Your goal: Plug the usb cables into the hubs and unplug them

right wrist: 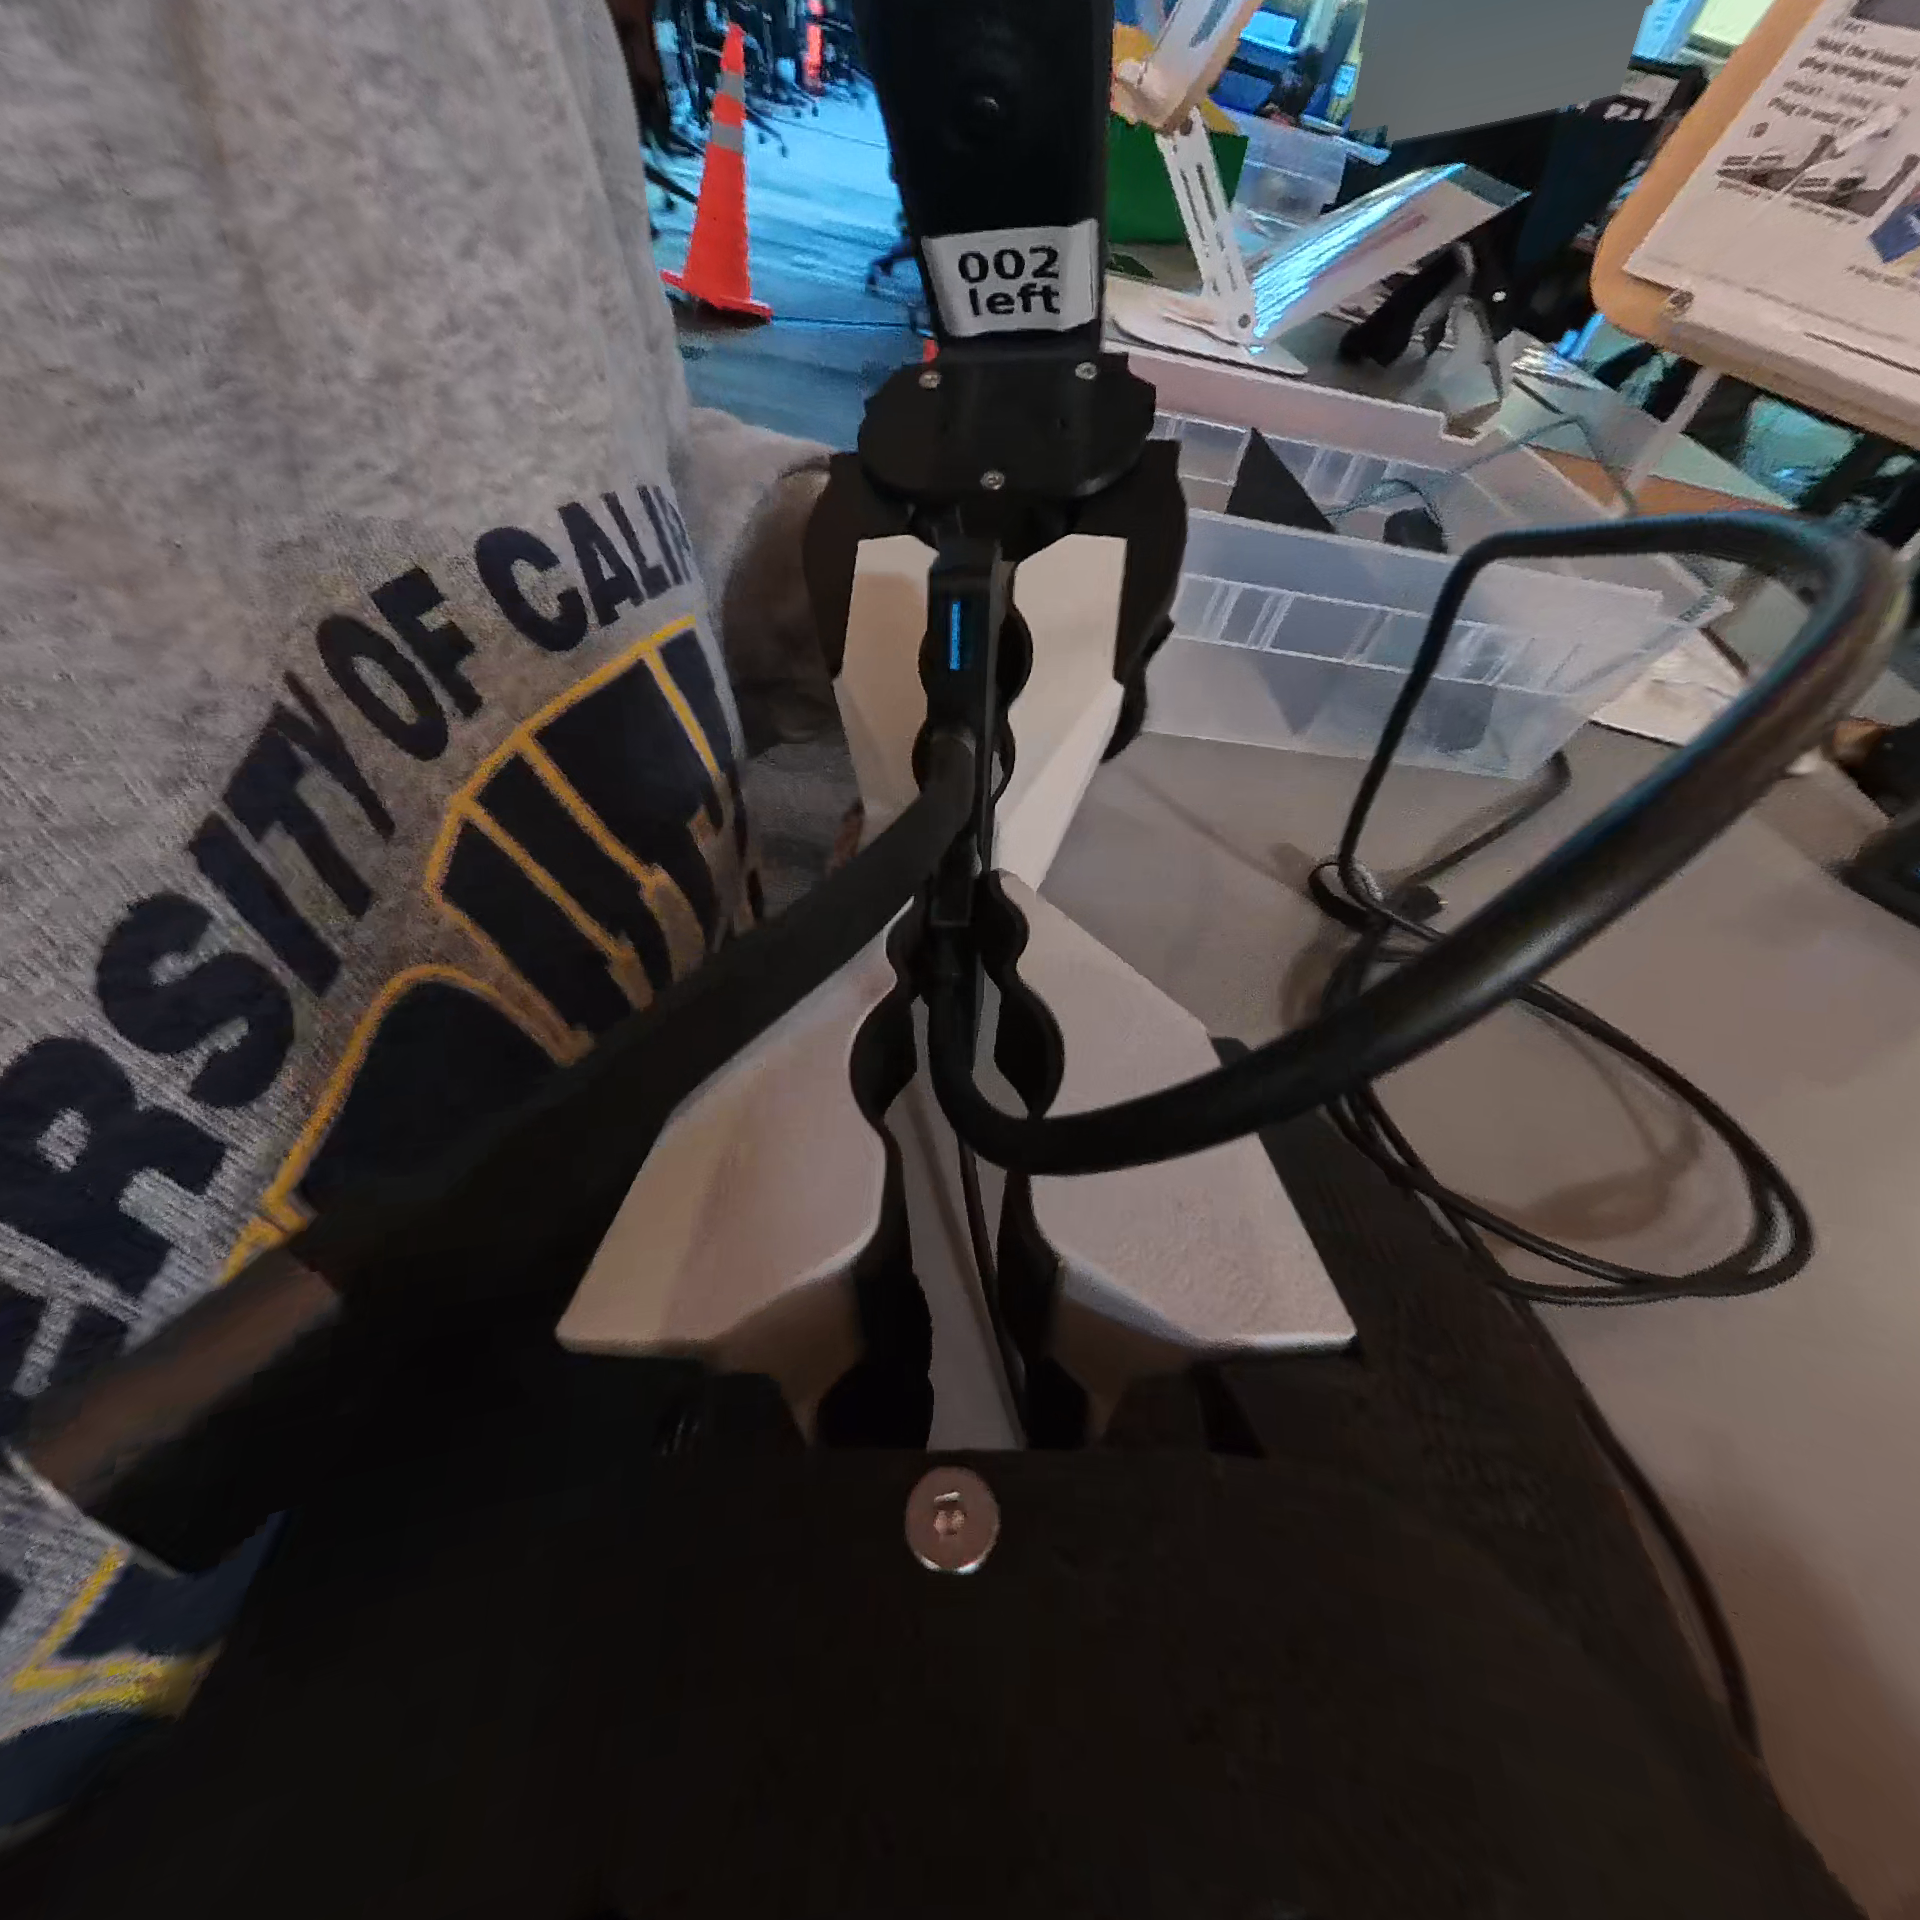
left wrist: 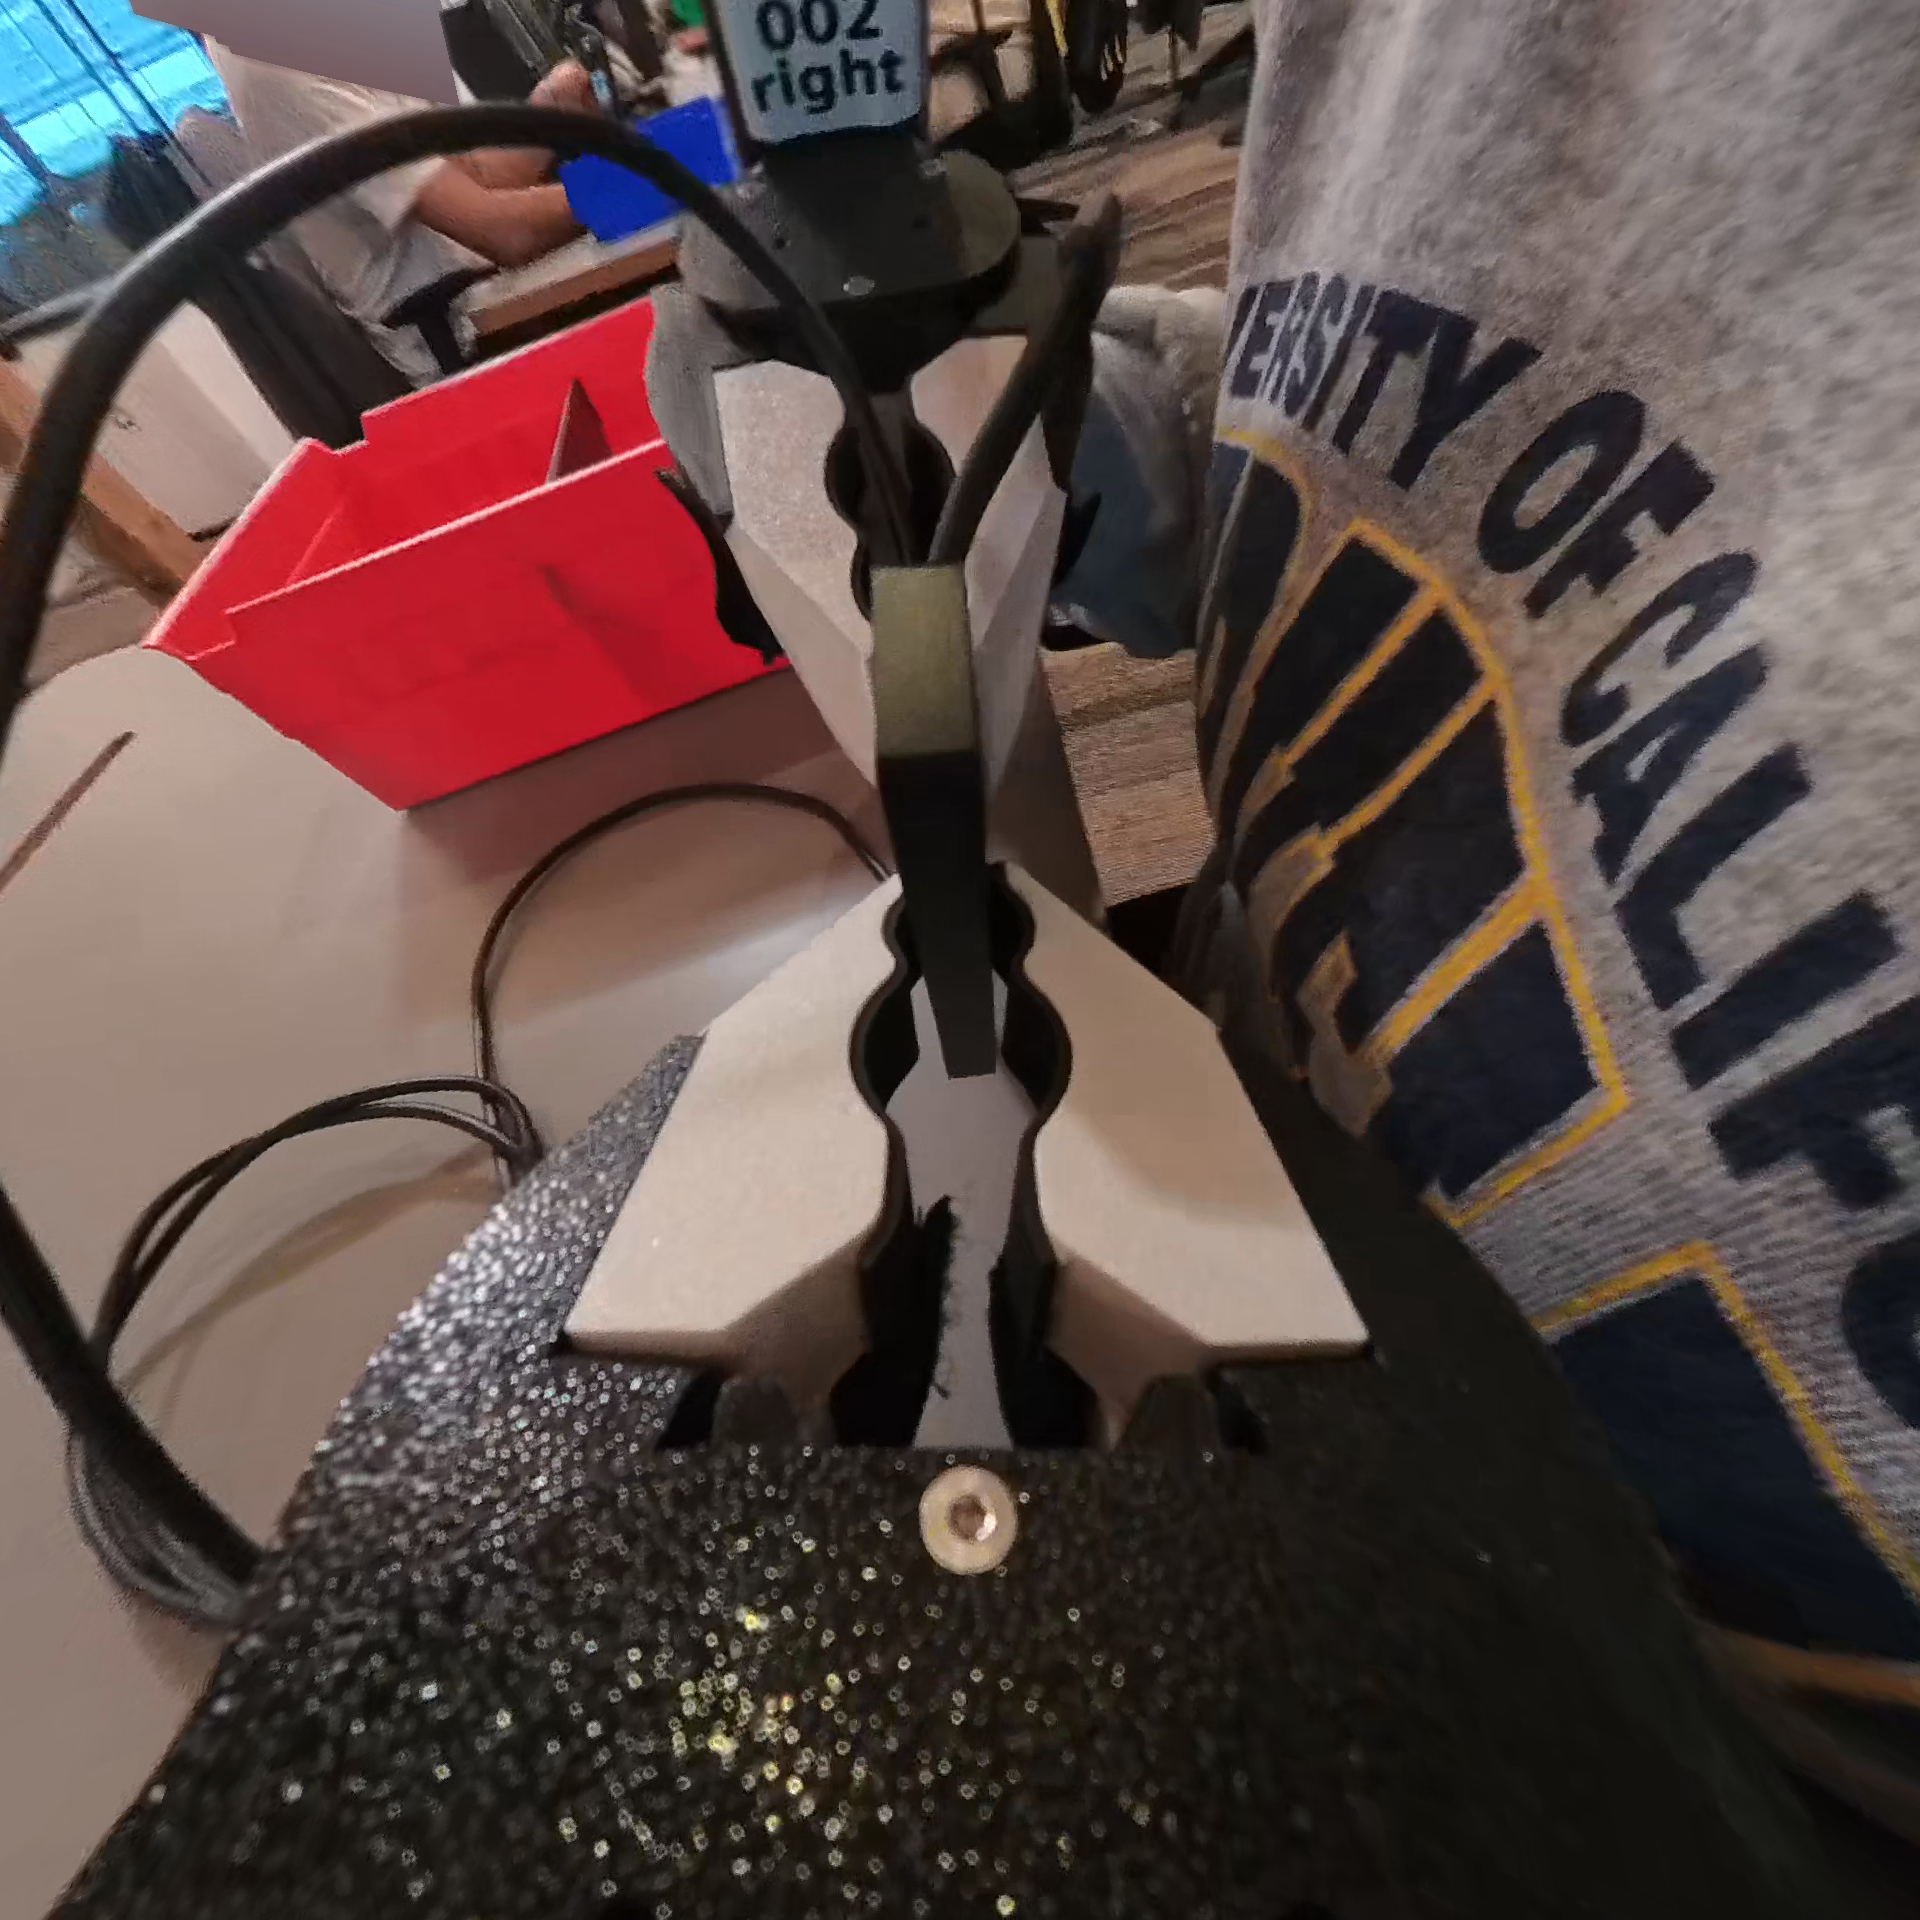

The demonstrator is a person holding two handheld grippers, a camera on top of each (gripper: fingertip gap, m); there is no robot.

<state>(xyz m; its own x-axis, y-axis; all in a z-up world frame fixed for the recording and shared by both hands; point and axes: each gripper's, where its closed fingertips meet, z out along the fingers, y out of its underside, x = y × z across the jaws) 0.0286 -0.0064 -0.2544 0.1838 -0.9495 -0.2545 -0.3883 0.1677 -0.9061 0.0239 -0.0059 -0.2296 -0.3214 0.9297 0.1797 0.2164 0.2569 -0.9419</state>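
Observation:
My left gripper (left wrist: 951, 920) is shut on a black USB hub (left wrist: 930, 790), a flat bar that points away from me. My right gripper (left wrist: 914, 540) faces it from the far end and is shut on the black plug of a USB cable (left wrist: 208, 260), which arcs up and to the left. In the right wrist view my right gripper (right wrist: 956, 920) pinches the plug (right wrist: 948, 904) against the hub (right wrist: 954, 634), which shows a blue-lit strip inside the left gripper (right wrist: 971, 675). The plug and hub meet in line; I cannot tell how deep the plug sits.
A person in a grey printed sweatshirt (left wrist: 1558, 727) stands close beside both grippers. A red bin (left wrist: 468, 623) and a clear plastic bin (right wrist: 1403, 644) stand on the pale table (left wrist: 208, 987). Loose coils of black cable (right wrist: 1558, 1195) lie on the table. Only a small space, under 4 cm, lies between the two pairs of fingers.

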